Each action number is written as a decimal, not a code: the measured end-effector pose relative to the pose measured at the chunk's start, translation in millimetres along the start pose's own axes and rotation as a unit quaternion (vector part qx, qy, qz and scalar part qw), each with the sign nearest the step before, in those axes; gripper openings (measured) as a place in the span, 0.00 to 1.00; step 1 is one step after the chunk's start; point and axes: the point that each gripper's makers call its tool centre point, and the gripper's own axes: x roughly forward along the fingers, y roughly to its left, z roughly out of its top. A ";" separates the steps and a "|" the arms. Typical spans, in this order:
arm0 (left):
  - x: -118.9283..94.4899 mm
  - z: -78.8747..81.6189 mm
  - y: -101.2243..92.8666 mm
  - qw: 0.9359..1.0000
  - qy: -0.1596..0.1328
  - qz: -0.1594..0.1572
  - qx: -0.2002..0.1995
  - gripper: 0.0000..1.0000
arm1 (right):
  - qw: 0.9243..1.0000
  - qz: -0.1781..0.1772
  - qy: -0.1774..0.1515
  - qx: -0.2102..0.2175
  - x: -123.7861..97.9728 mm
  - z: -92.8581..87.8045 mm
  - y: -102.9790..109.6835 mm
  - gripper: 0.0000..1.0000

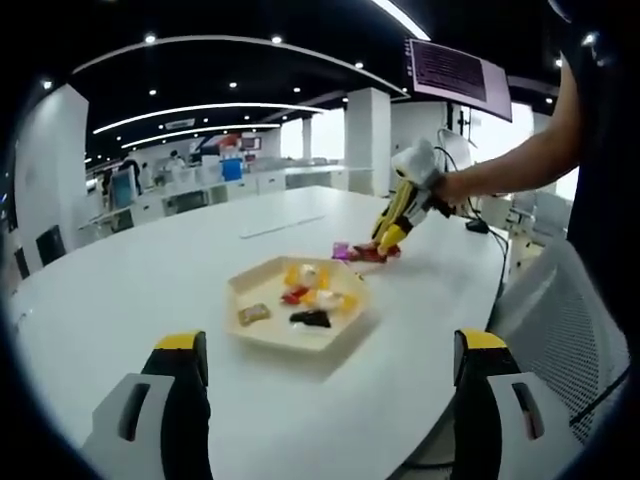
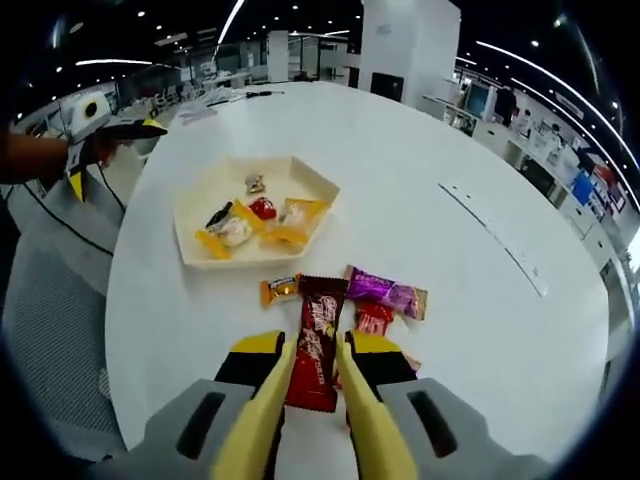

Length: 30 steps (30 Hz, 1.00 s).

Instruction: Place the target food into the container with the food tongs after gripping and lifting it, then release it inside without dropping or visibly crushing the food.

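Note:
A dark red snack bar packet [image 2: 314, 355] lies lengthwise between the yellow tongs of my right gripper [image 2: 315, 350], which press on both its long sides. In the left gripper view a hand holds the right gripper [image 1: 385, 243] with its tongs down in the small pile of packets [image 1: 360, 252]. A cream hexagonal tray [image 1: 300, 345] [image 2: 215, 185] holds several wrapped sweets and stands beside the pile. My left gripper [image 1: 332, 345] hovers open in front of the tray with nothing between its fingers.
A purple packet [image 2: 385, 290], a red packet [image 2: 372, 318] and a small orange one [image 2: 280, 290] lie around the bar. The white oval table [image 1: 150, 270] has bare room all around. A grey mesh chair [image 1: 560, 310] [image 2: 50, 300] stands at the near edge.

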 end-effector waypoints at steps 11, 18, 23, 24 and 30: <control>-0.1 0.5 0.4 1.000 0.000 0.003 0.004 0.99 | 1.000 -0.002 0.006 -0.014 -8.6 9.7 -6.9 0.23; -0.1 0.0 2.3 1.000 0.002 0.007 0.004 0.99 | 0.999 -0.002 0.015 -0.031 -12.9 18.2 -10.4 0.23; 0.3 -0.8 3.1 1.000 0.003 0.007 0.006 0.99 | 0.999 0.002 0.018 -0.032 -13.6 22.4 -9.7 0.23; 0.4 -0.6 3.0 1.000 0.003 0.007 0.006 0.99 | 0.999 0.002 0.018 -0.031 -13.8 23.2 -9.3 0.23; -0.7 1.4 4.3 1.000 0.001 0.013 0.017 0.99 | 0.999 0.008 0.020 -0.030 -11.5 30.0 -6.0 0.23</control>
